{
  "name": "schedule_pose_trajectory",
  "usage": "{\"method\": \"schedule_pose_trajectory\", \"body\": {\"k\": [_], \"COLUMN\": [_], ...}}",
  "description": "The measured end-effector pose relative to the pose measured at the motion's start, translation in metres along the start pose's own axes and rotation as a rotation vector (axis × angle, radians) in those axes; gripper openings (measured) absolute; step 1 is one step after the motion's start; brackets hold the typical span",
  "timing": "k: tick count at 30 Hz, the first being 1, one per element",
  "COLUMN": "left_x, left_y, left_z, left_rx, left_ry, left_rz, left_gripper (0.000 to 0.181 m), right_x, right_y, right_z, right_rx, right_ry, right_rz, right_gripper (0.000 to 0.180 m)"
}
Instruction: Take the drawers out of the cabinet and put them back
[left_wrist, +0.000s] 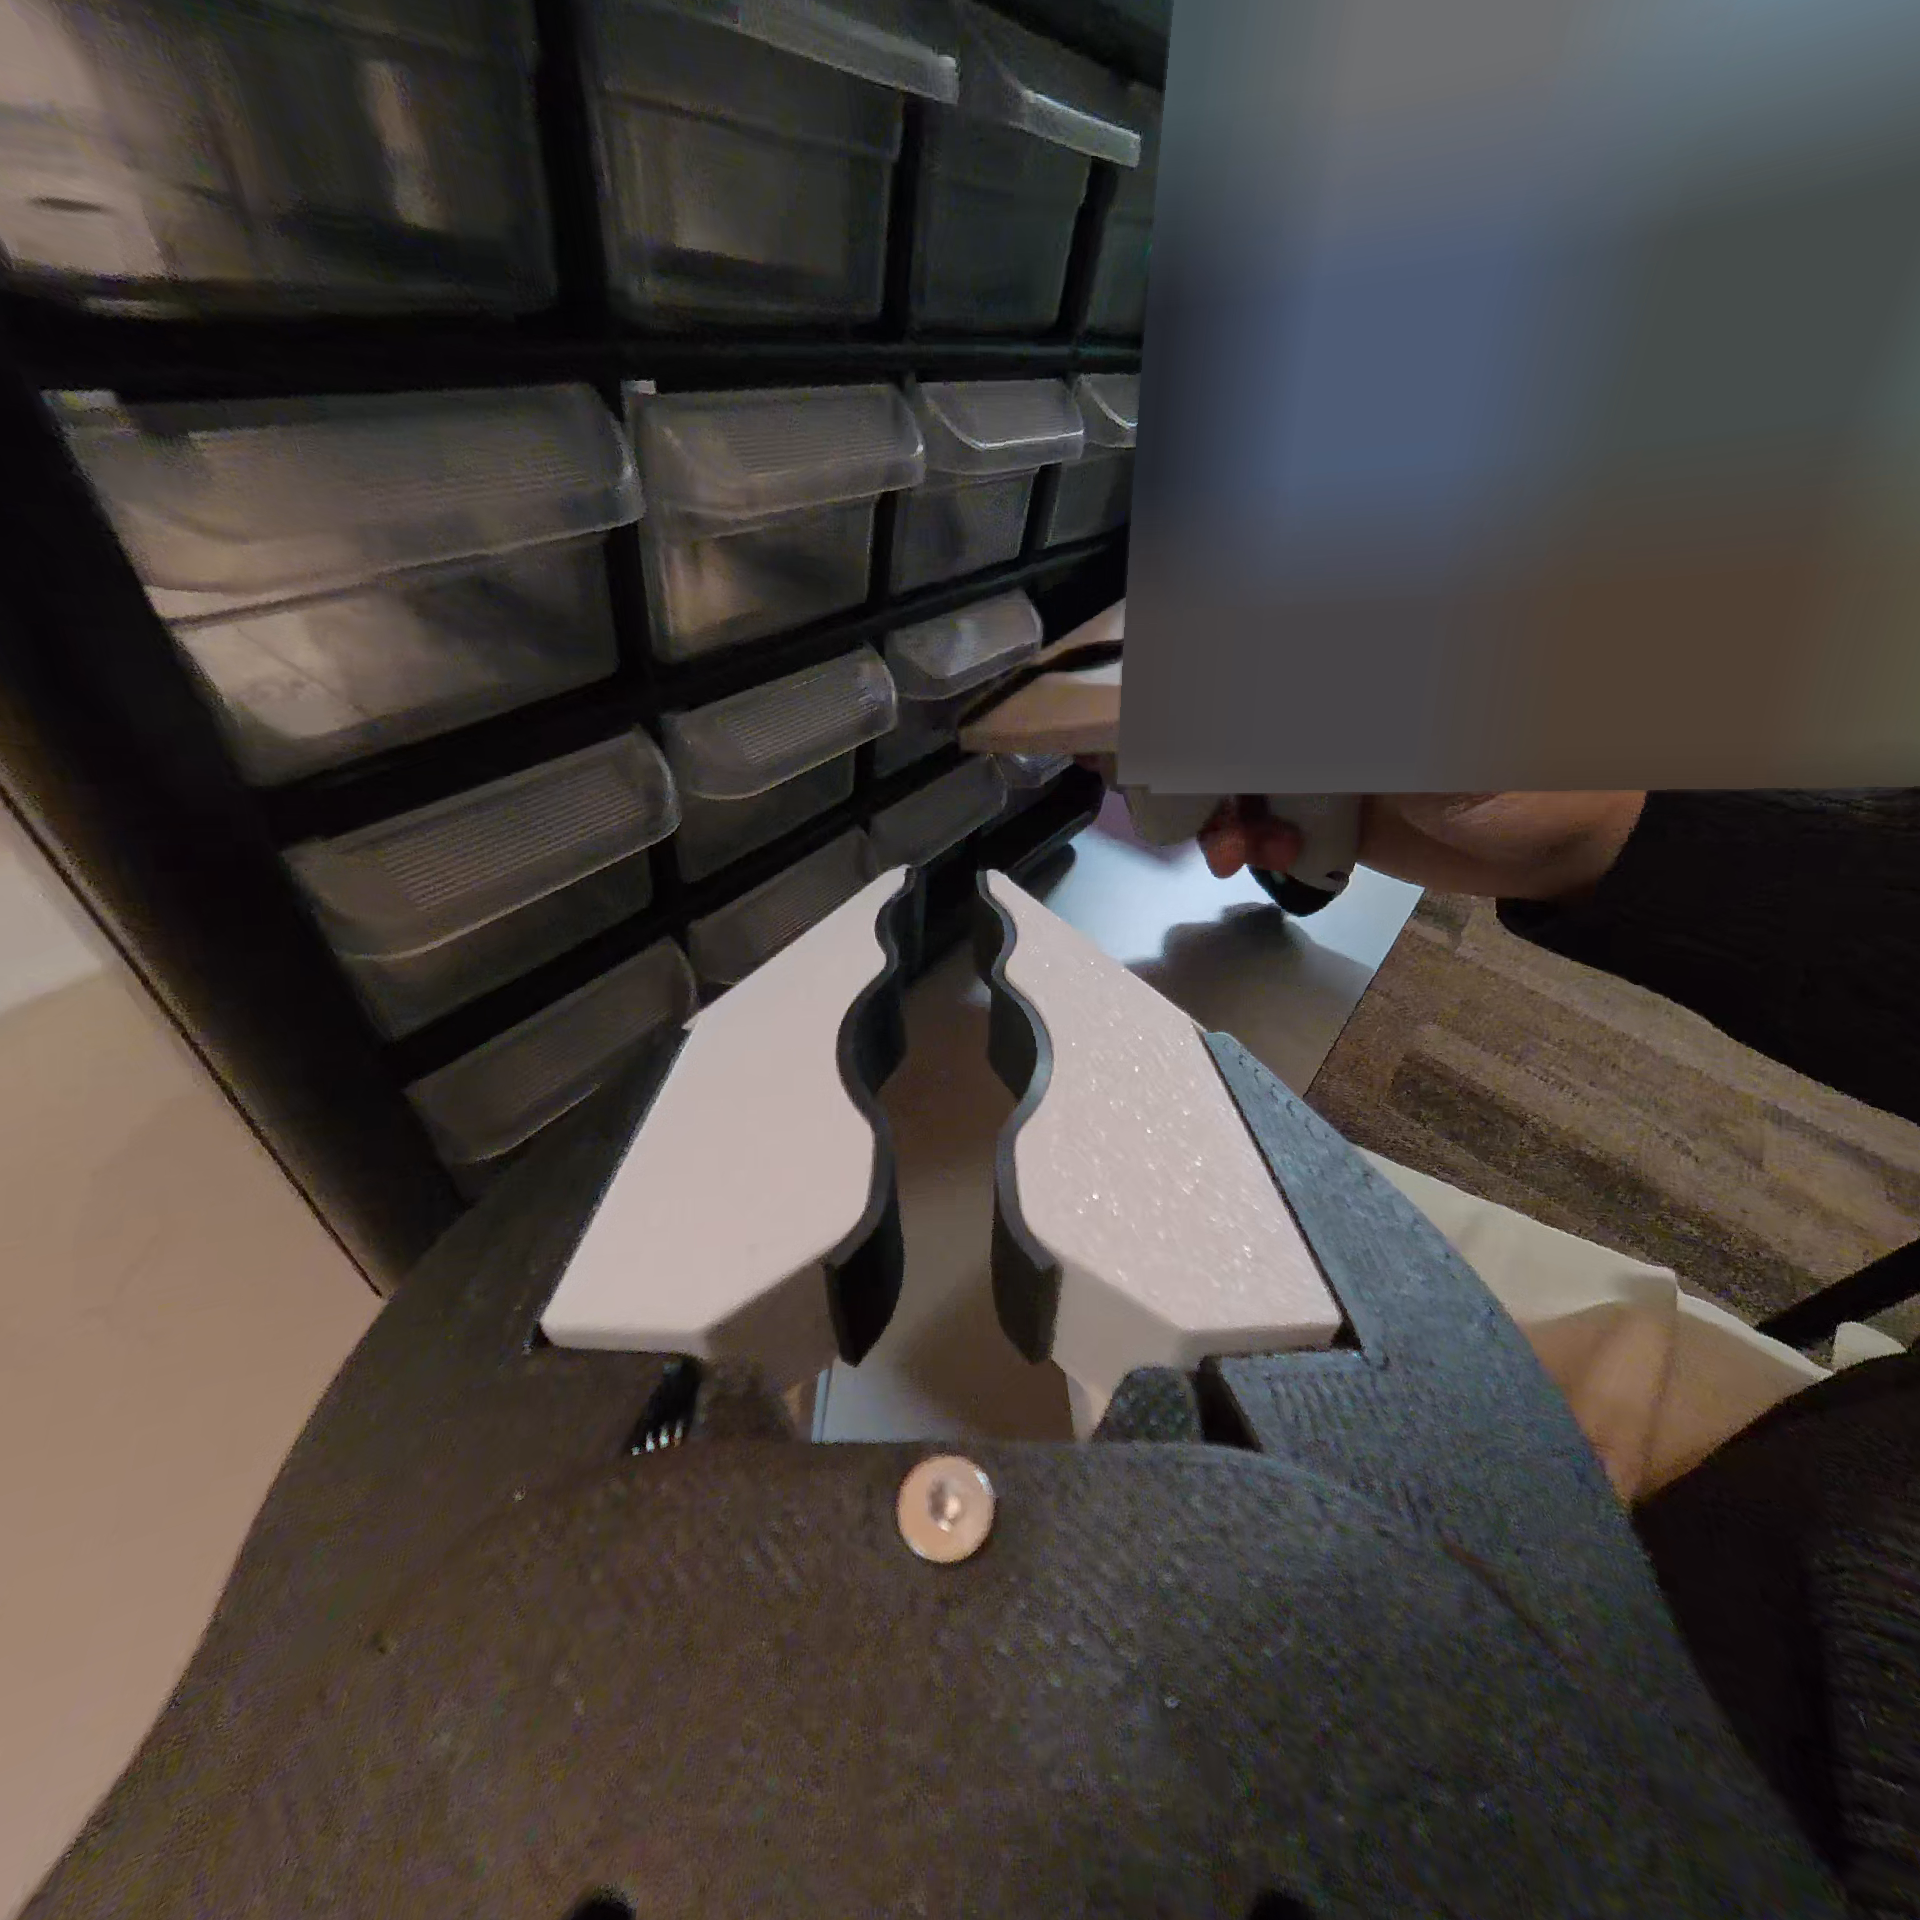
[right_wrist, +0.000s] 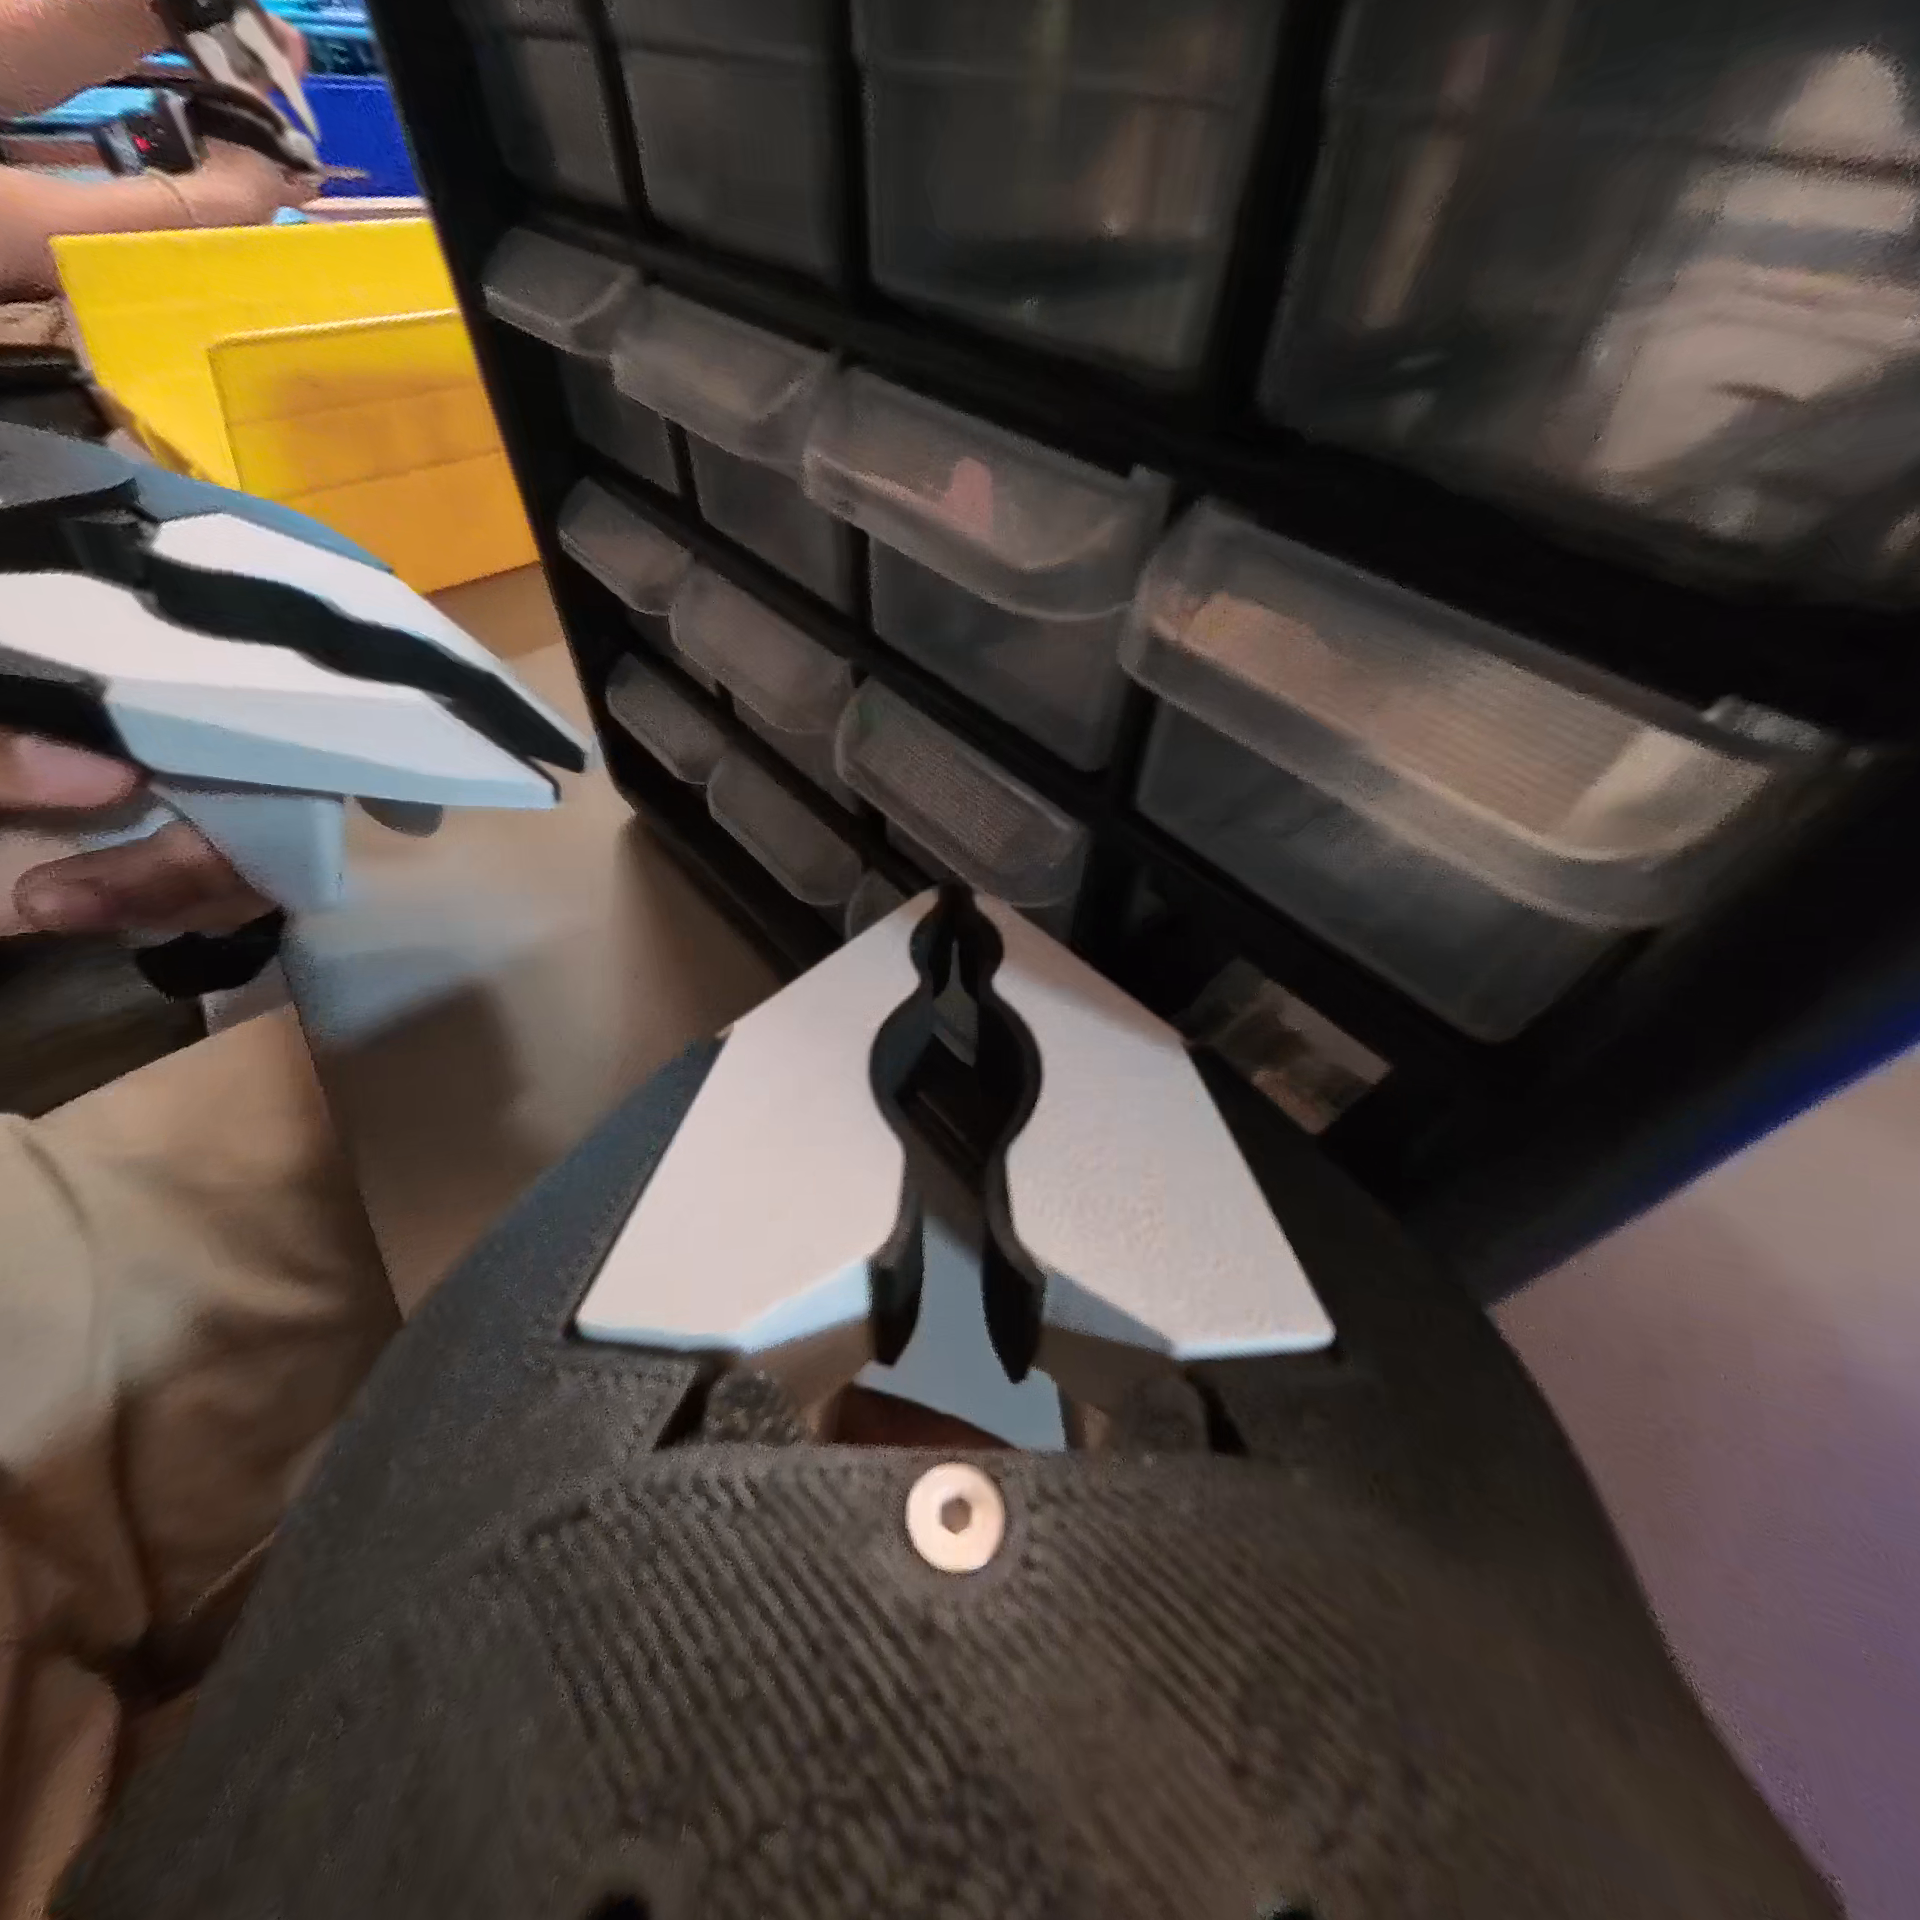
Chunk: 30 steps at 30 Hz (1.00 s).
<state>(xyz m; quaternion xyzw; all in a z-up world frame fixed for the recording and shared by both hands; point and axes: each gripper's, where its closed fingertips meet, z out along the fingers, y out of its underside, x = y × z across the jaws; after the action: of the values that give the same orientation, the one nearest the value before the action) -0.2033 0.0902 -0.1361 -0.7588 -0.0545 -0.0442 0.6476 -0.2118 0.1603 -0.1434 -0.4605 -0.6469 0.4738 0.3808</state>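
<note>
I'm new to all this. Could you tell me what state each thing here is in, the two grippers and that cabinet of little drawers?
Left gripper: open a little, holding nothing.
Right gripper: nearly shut, nothing visible between its fingers.
Black cabinet: upright on the table.
Clear plastic drawers: those in view sit in their slots; blur hides detail.

Workshop: parts cabinet (right_wrist: 1039, 582), yellow bins (right_wrist: 343, 416).

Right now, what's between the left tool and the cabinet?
Nothing: in the right wrist view, the left tool hangs beside the cabinet, with only bare table below the gap.
</note>
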Motion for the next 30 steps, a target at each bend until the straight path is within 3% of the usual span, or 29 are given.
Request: {"method": "schedule_pose_trajectory", "body": {"k": [4,11,21,30], "left_x": [0.001,0.018,0.050,0.053], "left_y": [-0.004,-0.018,-0.014,-0.009], "left_z": [0.000,0.012,0.042,0.047], "left_rx": [0.008,0.039,-0.015,-0.040], "left_ry": [0.001,0.100,0.226,0.235], "left_rz": [-0.020,-0.072,-0.046,-0.041], "left_gripper": [0.008,0.009,0.010,0.010], "right_x": [0.002,-0.014,-0.005,-0.008], "right_y": [0.005,0.023,0.029,0.028], "right_z": [0.002,-0.015,-0.052,-0.056], "right_rx": [-0.031,-0.101,-0.098,-0.084], "right_ry": [0.044,0.044,0.114,0.096], "right_rz": [0.030,-0.127,-0.069,-0.047], "right_gripper": [0.000,0.007,0.004,0.004]}}
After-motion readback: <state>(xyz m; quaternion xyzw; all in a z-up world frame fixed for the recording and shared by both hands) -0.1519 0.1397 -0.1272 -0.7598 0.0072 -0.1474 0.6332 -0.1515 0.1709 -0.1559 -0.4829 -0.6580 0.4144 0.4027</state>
